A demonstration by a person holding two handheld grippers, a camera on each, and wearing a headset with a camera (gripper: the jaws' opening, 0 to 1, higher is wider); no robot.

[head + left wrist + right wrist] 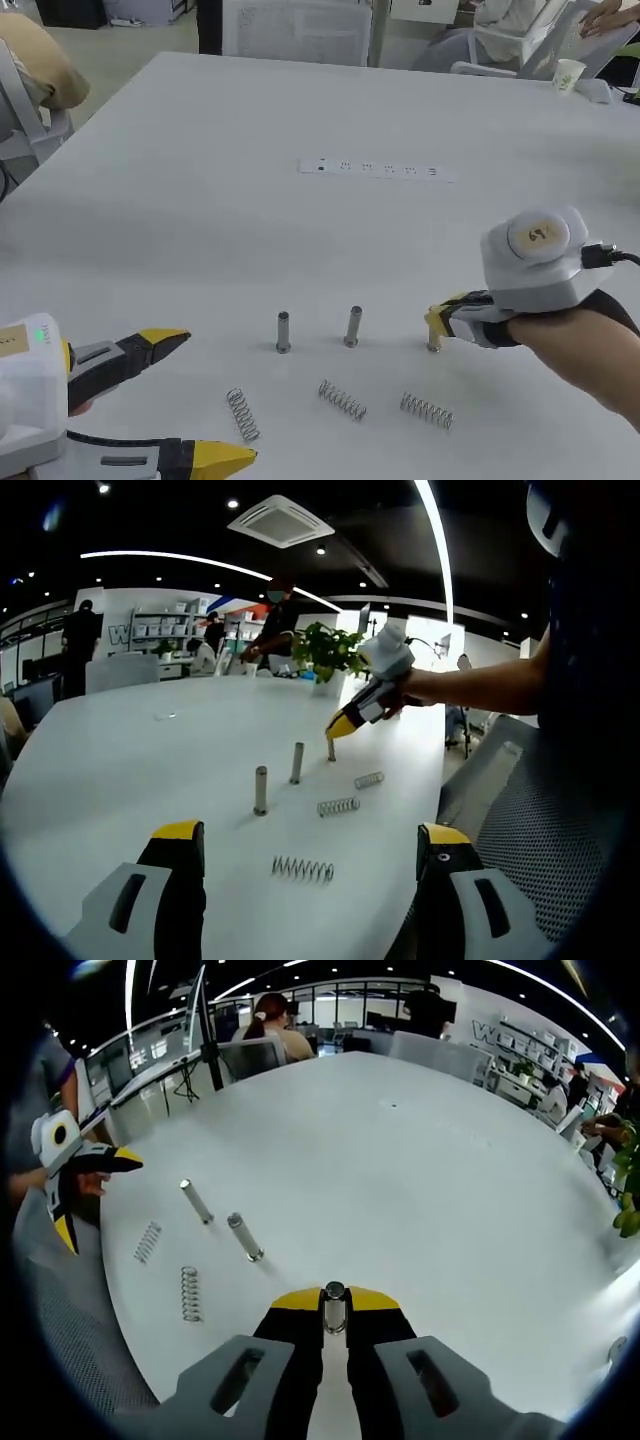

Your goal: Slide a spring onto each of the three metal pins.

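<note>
Three metal pins stand in a row on the white table (300, 230): the left pin (283, 332), the middle pin (353, 327) and the right pin (334, 1292). My right gripper (438, 320) is shut on the right pin, whose top shows between the yellow tips (334, 1310). Three springs lie flat in front of the pins: one on the left (243, 414), one in the middle (342, 399), one on the right (427, 410). My left gripper (198, 398) is open at the near left, short of the left spring (303, 868), with nothing between its jaws.
A strip of sockets (375, 168) is set into the table's middle. A paper cup (568, 75) stands at the far right corner. Chairs and seated people line the far edge, and a potted plant (325, 650) stands past the table's end.
</note>
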